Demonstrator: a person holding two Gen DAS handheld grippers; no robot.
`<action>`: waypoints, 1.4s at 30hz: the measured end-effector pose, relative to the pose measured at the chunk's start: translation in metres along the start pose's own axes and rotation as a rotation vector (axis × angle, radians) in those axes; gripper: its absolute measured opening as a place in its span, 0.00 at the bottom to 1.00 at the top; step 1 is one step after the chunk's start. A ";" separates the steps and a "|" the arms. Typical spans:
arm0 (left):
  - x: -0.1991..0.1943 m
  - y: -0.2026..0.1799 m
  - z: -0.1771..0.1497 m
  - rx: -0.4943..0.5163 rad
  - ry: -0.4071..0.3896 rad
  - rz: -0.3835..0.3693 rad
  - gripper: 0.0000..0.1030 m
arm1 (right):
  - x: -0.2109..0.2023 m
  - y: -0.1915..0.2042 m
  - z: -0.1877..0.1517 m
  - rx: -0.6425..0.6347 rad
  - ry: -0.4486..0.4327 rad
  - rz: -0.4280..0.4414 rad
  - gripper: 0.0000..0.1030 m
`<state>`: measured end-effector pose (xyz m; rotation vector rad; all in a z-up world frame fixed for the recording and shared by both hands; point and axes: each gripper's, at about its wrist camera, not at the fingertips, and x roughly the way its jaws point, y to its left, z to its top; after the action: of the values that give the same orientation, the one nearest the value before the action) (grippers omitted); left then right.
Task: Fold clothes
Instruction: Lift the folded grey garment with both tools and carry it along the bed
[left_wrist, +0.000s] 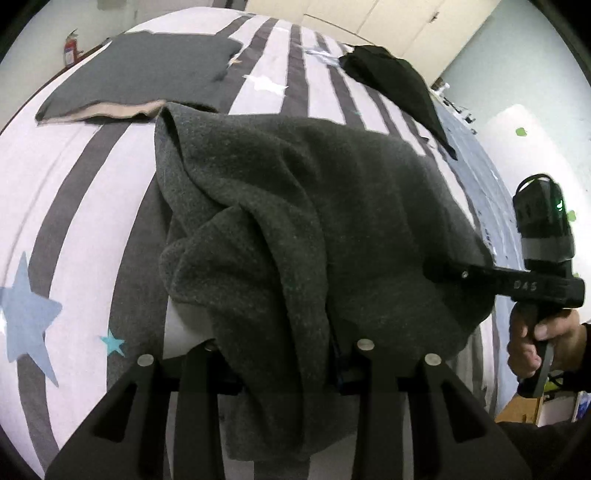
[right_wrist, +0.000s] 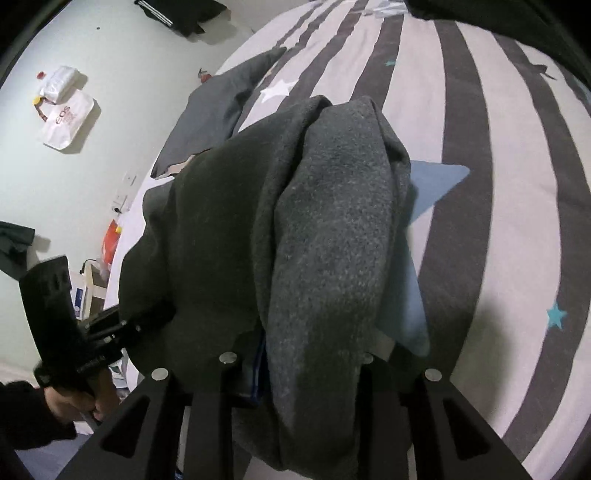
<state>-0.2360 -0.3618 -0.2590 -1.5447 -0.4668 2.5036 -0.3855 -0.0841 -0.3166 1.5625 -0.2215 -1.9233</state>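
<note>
Left wrist view: the left gripper (left_wrist: 280, 354) is clamped on a bunched edge of the dark grey garment (left_wrist: 295, 206), whose cloth drapes over the fingers and runs forward across the striped bedspread (left_wrist: 74, 206). Holding it by the edge like this likely keeps the cloth lifted and taut, so it can be laid flat or doubled over. The right gripper (left_wrist: 436, 275) reaches in from the right edge of the bed and bites the same garment on its far side; the right hand (left_wrist: 539, 347) grips its handle. Toward the far left corner of the bed lies a flat grey garment (left_wrist: 140, 74), seemingly folded and set aside. A black garment (left_wrist: 391, 77) lies loose near the far right edge, probably waiting.

Right wrist view: the right gripper (right_wrist: 295, 369) is clenched on a thick roll of the dark grey garment (right_wrist: 325, 221), which hangs over its fingers above the bedspread (right_wrist: 517, 184). The left gripper (right_wrist: 147, 325) pinches the cloth from the left, with the left hand (right_wrist: 81, 402) on its handle. Both ends held, the garment spans between them.
</note>
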 end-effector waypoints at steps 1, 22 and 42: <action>0.002 0.001 -0.001 0.003 0.001 0.005 0.32 | -0.001 -0.003 -0.001 0.009 -0.002 0.005 0.23; 0.039 0.042 0.011 -0.218 0.005 0.002 0.83 | 0.025 -0.024 0.012 0.095 -0.033 0.082 0.77; 0.006 0.001 0.056 -0.119 -0.112 -0.113 0.25 | 0.010 0.010 0.040 0.040 -0.015 0.193 0.22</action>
<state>-0.2887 -0.3711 -0.2416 -1.3797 -0.7101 2.5248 -0.4199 -0.1083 -0.3082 1.4955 -0.4047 -1.7905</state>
